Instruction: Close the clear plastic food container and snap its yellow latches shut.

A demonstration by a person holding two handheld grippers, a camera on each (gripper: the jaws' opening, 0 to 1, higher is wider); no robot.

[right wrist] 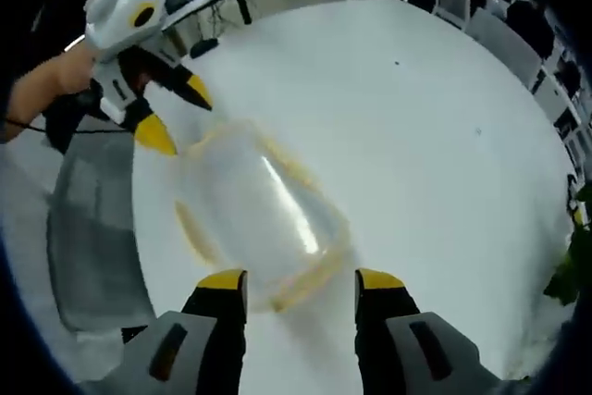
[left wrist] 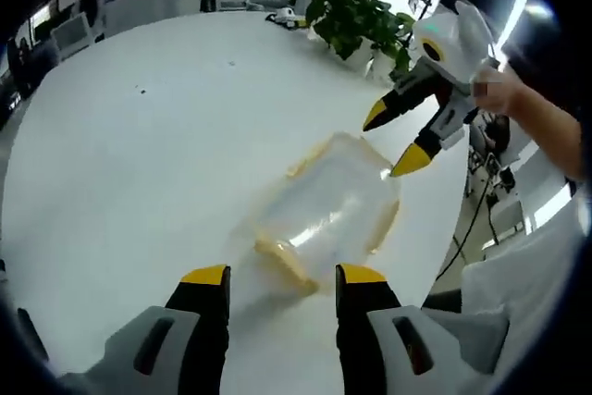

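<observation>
White table (left wrist: 139,154) – clear container (left wrist: 328,215), seemingly closed, btwn left gripper (left wrist: 282,275) & right gripper (right wrist: 301,281) – both jaws apart.

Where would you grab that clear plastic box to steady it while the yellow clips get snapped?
Probably at the short ends of the clear plastic food container, one gripper from each end. Its yellow latches run along the rim, and both the left gripper and right gripper already face opposite ends, open.
</observation>
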